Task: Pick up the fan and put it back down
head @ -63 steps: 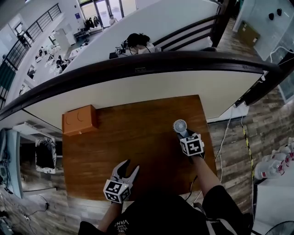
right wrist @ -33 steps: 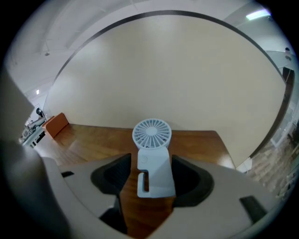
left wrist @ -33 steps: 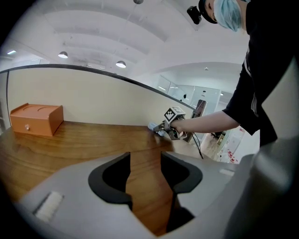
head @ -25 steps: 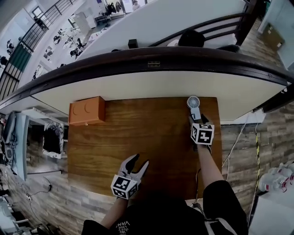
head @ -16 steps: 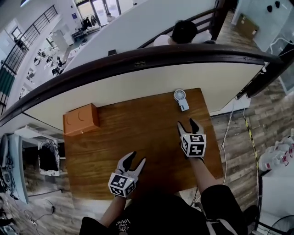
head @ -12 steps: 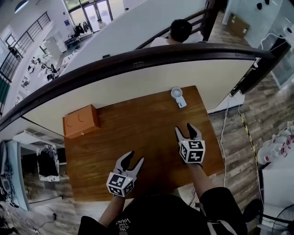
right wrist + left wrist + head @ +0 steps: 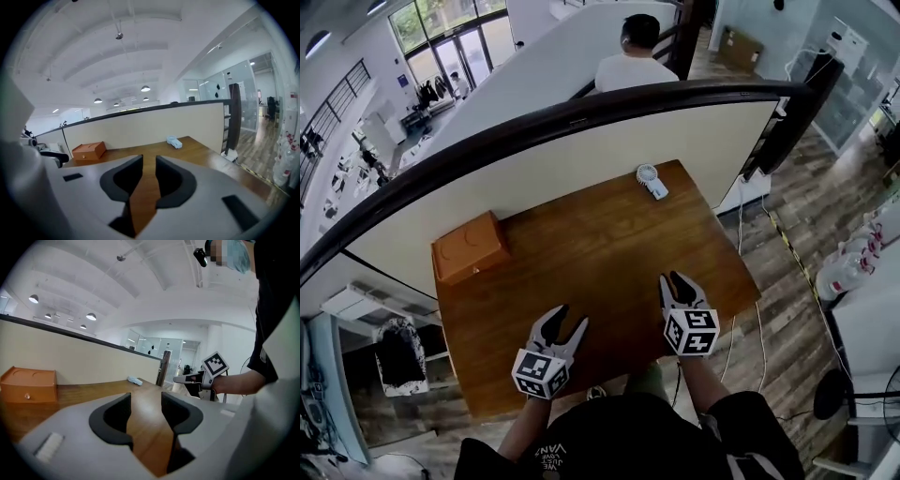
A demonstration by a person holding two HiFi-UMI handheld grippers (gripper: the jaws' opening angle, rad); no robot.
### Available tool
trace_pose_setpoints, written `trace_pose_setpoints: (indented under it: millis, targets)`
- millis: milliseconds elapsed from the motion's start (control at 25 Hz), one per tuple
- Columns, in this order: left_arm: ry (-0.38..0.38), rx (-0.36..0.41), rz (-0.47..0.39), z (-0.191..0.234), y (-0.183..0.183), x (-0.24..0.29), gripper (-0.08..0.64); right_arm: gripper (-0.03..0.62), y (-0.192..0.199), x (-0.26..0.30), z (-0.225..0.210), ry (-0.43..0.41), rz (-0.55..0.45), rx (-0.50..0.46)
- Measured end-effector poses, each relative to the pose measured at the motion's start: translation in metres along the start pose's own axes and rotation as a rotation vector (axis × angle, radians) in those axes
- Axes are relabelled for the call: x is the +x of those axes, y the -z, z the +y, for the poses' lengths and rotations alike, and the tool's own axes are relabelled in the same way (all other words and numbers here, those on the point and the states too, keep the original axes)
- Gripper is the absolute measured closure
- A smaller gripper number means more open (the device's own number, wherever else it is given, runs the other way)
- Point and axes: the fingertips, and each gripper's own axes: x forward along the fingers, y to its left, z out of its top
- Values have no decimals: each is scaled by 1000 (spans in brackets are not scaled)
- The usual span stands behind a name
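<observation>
The fan [image 7: 651,181] lies flat near the far right corner of the wooden table [image 7: 581,248], well apart from both grippers. The left gripper [image 7: 567,319] gapes empty. The right gripper [image 7: 676,281], its jaws just narrowed, grasps nothing. A careless reach could knock the fan off the edge. No writing is legible.

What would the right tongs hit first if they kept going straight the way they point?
Probably the bare wooden tabletop: the right tongs, whose jaws have just been closing on nothing, tilt slightly down. The small fan lies a little right of that line.
</observation>
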Motion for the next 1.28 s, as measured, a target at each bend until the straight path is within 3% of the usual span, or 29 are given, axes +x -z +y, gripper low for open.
trace_pose_setpoints:
  millis: [360,560,920,1280]
  targets:
    - [56,20,-33,-12,1,-53,378,555,23,-76,48,30,-19,-7]
    - [77,33,-46,-25,5,-77,442,572,37,-110,68,21,-20,-7]
    - [40,16,-41,-27,22,-117,540,578,59,-144,96,7,2,0]
    - [23,-6,-2,-33,38,-125,549,580,74,-164,98,38,11,-5]
